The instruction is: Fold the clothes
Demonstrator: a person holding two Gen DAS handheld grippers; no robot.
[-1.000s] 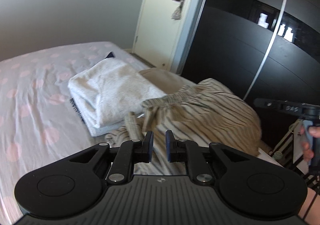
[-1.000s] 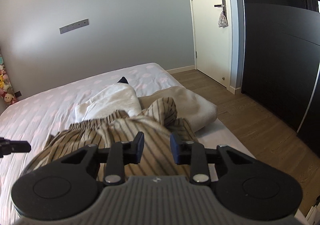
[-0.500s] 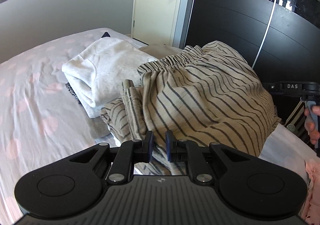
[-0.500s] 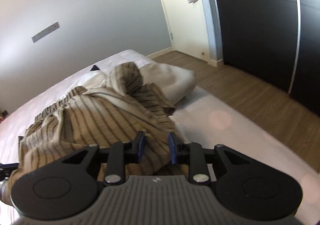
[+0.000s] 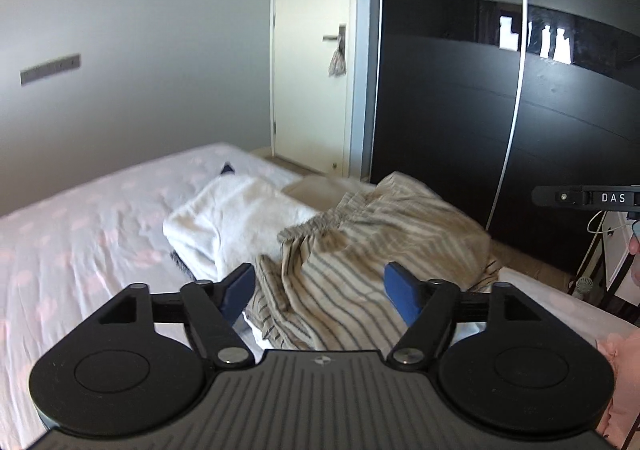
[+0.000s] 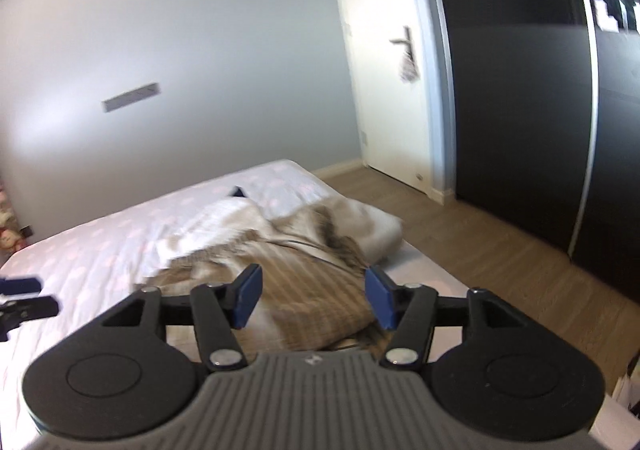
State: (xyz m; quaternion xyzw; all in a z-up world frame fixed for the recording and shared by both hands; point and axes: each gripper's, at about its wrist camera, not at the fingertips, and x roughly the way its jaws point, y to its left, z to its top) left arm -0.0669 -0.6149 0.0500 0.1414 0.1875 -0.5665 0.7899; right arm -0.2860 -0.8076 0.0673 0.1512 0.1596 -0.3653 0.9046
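A beige striped garment (image 5: 360, 250) lies bunched on the bed, its elastic waistband toward the far side. It also shows in the right wrist view (image 6: 296, 278). My left gripper (image 5: 322, 290) is open and empty, just in front of and above the garment. My right gripper (image 6: 311, 296) is open and empty, over the garment's near edge. A folded white garment (image 5: 236, 218) lies behind and left of the striped one, on a small stack. A beige folded item (image 6: 376, 226) lies at the bed's right edge.
The bed (image 5: 80, 234) has a white sheet with pink dots. A black wardrobe (image 5: 460, 130) and a white door (image 5: 312, 70) stand beyond the bed. Wooden floor (image 6: 500, 262) runs to the right. The other gripper's tip (image 5: 580, 197) shows at right.
Both grippers have opened and let go of the striped garment, which has dropped onto the bed. Both have pulled back and tilted up.
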